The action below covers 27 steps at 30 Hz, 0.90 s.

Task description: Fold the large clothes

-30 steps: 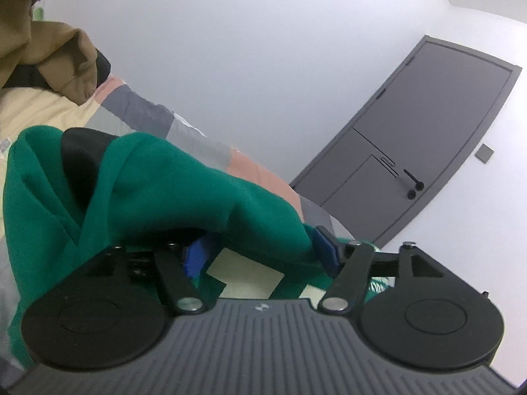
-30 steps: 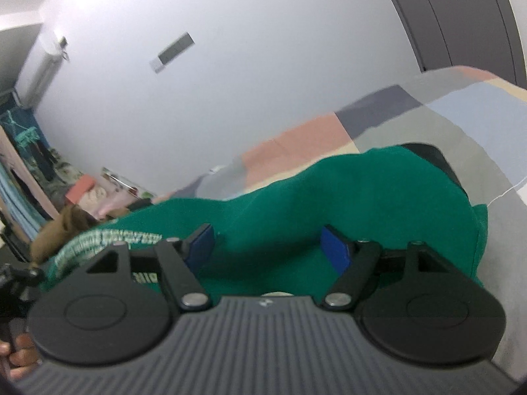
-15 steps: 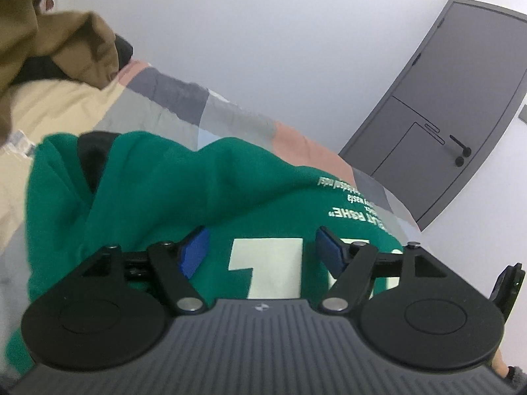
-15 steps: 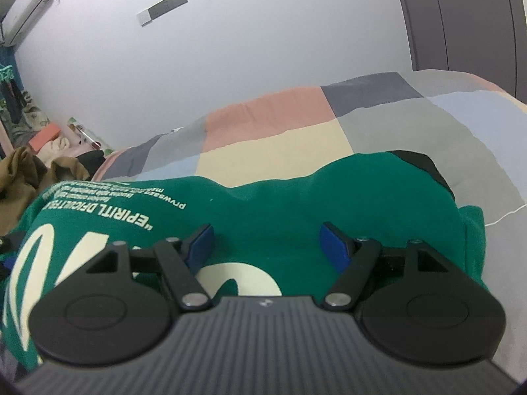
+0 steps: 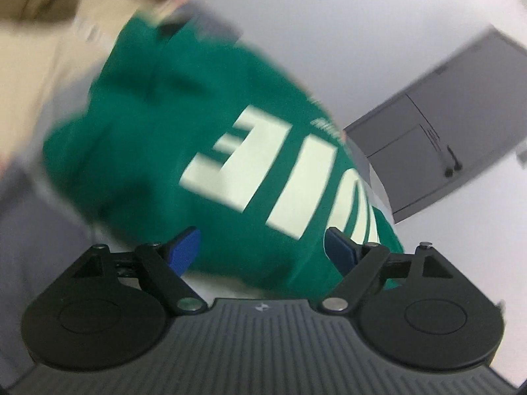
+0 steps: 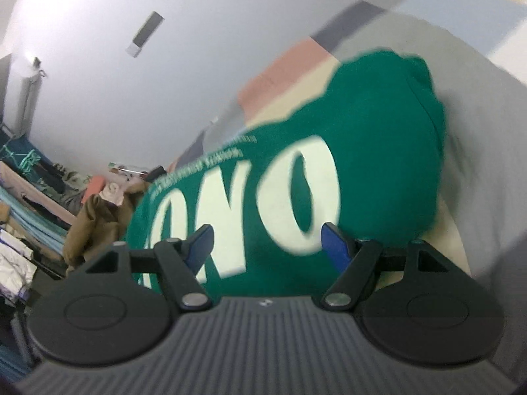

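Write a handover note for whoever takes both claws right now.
Left claw: jaws opening, nothing pinched; the edge of the green top lies between them.
Right claw: open, over the same top, gripping nothing.
The top lies bunched on the patchwork bed, big white letters up. A brown garment lies at the bed's far end.
Done: first fold, it seems.
Left: flatten and finish folding.

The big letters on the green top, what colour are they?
Creamy white letters on the green top, clearest in the right wrist view.
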Motion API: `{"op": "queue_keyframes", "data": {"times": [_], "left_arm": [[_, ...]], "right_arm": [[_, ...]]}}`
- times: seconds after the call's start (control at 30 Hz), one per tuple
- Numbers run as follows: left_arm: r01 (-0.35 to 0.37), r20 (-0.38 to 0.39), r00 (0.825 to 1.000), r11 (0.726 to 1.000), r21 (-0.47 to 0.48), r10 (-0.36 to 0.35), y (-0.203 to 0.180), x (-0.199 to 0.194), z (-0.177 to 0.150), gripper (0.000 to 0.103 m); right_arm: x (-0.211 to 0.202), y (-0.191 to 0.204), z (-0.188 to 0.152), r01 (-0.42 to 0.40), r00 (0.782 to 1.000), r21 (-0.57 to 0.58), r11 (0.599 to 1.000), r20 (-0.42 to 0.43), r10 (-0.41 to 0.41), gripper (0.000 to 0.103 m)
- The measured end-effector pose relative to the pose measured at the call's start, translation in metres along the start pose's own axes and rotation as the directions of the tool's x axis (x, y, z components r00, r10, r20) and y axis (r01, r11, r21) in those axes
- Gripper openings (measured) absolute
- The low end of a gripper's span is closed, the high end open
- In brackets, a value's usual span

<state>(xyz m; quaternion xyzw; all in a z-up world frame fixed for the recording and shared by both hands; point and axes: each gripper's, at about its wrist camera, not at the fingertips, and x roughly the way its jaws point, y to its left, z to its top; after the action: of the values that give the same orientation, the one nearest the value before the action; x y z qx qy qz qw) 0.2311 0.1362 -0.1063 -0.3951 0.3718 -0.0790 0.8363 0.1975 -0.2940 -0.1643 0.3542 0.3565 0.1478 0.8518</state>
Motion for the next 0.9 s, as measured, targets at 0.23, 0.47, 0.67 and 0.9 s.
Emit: {"op": "queue_keyframes", "data": {"times": [0.23, 0.47, 0.67, 0.9], "left_arm": [[-0.012, -0.079, 0.997, 0.959, -0.284, -0.011, 0.049, 0.018, 0.004, 0.086], [0.001, -0.014, 1.0, 0.941, -0.338, -0.006, 0.067, 0.023, 0.011, 0.081], [0.031, 0.14, 0.99, 0.992, -0.125, -0.013, 0.039, 0.003, 0.033, 0.021], [0.069, 0.266, 0.961, 0.996, 0.054, -0.081, 0.014, 0.012, 0.077, 0.013]], "right_arm": [[0.011, -0.028, -0.009, 0.029, 0.994, 0.175, 0.984, -0.106, -0.01, 0.076], [0.03, -0.053, -0.006, 0.005, 0.99, 0.315, 0.949, -0.134, 0.039, 0.076], [0.027, -0.028, 0.024, -0.061, 0.998, 0.145, 0.988, -0.012, 0.063, 0.043], [0.047, 0.003, 0.045, -0.102, 0.99, -0.024, 0.995, 0.096, 0.104, 0.022]]}}
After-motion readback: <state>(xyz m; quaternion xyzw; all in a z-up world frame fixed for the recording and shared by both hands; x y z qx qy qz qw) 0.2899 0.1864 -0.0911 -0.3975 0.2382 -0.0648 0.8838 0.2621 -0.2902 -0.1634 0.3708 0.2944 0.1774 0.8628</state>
